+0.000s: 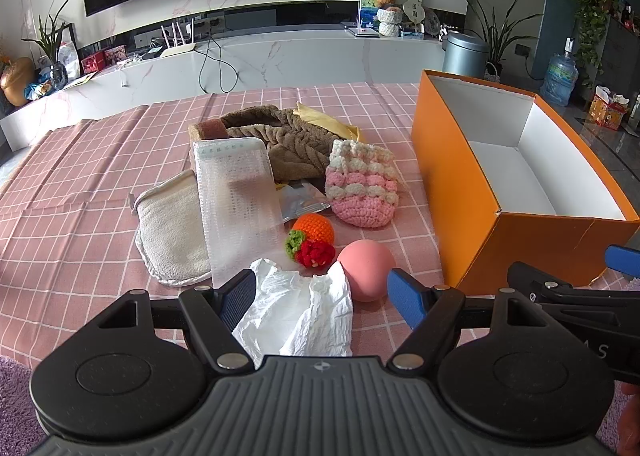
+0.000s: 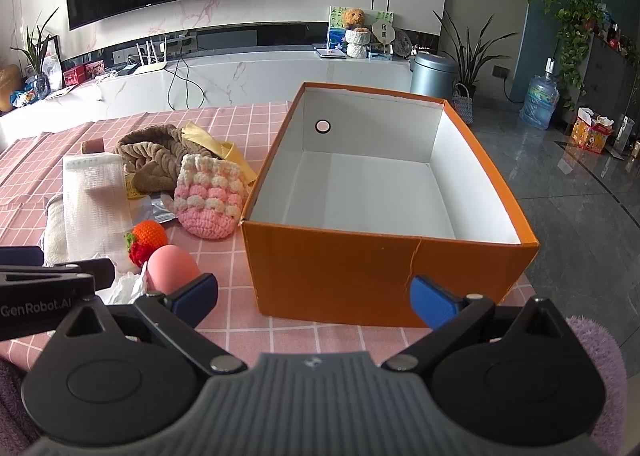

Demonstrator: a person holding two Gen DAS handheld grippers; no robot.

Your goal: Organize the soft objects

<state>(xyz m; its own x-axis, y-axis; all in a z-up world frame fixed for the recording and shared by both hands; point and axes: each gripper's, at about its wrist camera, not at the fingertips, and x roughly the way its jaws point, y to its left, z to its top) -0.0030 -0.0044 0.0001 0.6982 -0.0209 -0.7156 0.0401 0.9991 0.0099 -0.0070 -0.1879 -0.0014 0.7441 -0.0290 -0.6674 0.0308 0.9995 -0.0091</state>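
Note:
Soft things lie on the pink checked tablecloth [image 1: 80, 184]: a crumpled white tissue [image 1: 296, 312], a pink ball [image 1: 366, 270], a crocheted orange and strawberry [image 1: 312, 236], a pink and white crocheted pouch [image 1: 360, 188], a beige mitt [image 1: 172, 232], a bubble-wrap pack [image 1: 240, 200], a brown plush piece [image 1: 288, 136]. My left gripper [image 1: 324, 296] is open, its fingers on either side of the tissue, the ball just ahead. My right gripper [image 2: 316, 294] is open and empty in front of the empty orange box [image 2: 384, 256].
A yellow cloth [image 1: 332, 122] and a foil packet [image 1: 300, 200] lie among the pile. The orange box [image 1: 460, 176] stands at the table's right. A purple fluffy mat [image 2: 600, 356] shows at the near edge. A white TV bench [image 1: 280, 56] is behind the table.

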